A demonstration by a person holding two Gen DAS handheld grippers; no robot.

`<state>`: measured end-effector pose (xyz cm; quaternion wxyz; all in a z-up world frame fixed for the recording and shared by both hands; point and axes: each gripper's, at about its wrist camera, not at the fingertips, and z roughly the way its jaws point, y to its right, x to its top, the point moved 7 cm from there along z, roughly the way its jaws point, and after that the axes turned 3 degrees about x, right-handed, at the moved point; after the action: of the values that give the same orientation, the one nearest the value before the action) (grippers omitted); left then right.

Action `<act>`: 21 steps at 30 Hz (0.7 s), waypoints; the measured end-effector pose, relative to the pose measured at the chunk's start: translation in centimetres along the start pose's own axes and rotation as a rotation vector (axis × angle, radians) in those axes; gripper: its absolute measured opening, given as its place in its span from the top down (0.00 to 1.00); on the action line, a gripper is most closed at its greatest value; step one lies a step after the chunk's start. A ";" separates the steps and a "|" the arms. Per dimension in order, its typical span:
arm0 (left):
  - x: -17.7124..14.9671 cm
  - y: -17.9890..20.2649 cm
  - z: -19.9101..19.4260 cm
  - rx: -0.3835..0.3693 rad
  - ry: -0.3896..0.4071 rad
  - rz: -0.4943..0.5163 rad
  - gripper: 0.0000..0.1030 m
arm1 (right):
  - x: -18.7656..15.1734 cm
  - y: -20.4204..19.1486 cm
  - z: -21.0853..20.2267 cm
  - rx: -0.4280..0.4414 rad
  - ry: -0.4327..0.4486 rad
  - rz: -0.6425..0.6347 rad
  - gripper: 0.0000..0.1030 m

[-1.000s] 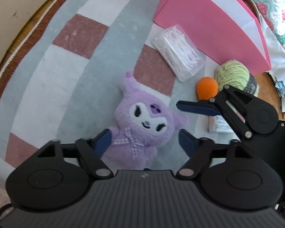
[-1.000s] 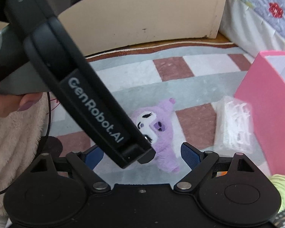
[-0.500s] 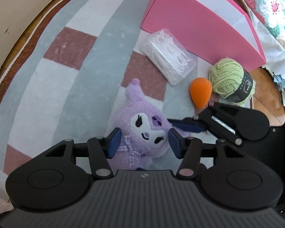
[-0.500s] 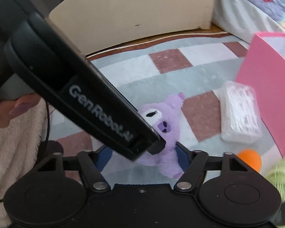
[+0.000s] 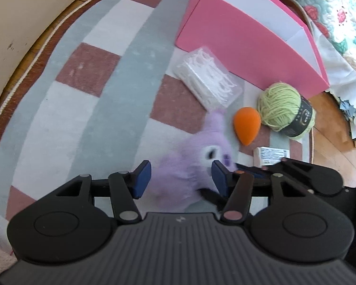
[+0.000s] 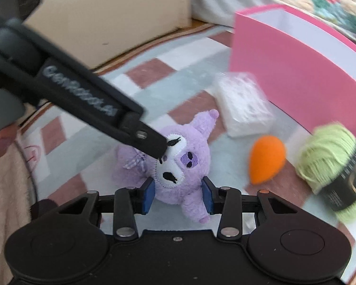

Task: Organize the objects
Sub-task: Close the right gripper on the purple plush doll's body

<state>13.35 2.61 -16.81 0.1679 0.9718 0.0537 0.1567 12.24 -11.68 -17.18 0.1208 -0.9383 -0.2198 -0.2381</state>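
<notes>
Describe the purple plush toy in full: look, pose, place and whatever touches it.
The purple plush toy is soft, fuzzy lilac fabric with pointed ears, a white embroidered face and a checked bow. It lies on the checked rug, face up. The right gripper is closing, its blue pads at both sides of the head; the left gripper straddles the body.

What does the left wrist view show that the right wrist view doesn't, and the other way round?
Only the left wrist view: a small white printed box on the rug beside the purple plush, and the left gripper, jaws opening with the plush between them.

Only the right wrist view: the plush's face and checked bow, and the right gripper, jaws closing on the plush's head.

Both: the plush, pink box, clear pack of floss picks, orange sponge, green yarn ball and checked rug.
</notes>
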 end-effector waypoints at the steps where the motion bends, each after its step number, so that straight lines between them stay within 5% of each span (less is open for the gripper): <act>1: 0.0 -0.1 0.1 -0.002 -0.006 -0.004 0.46 | -0.1 0.3 0.0 -0.020 -0.013 0.026 0.56; 8: -1.0 -0.4 1.4 0.000 -0.047 -0.054 0.44 | -0.8 1.2 -0.9 0.023 -0.062 0.113 0.54; 15: -1.4 -0.4 1.9 -0.051 -0.068 -0.096 0.65 | -0.3 0.9 -1.9 0.034 0.015 0.075 0.50; 21: -1.4 0.2 2.0 -0.020 -0.047 -0.048 0.68 | -0.3 1.7 -0.8 0.041 0.006 0.102 0.50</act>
<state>12.68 1.61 -18.99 0.1825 0.9719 0.0716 0.1304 12.43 -13.52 -16.86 0.1525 -0.9449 -0.1764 -0.2298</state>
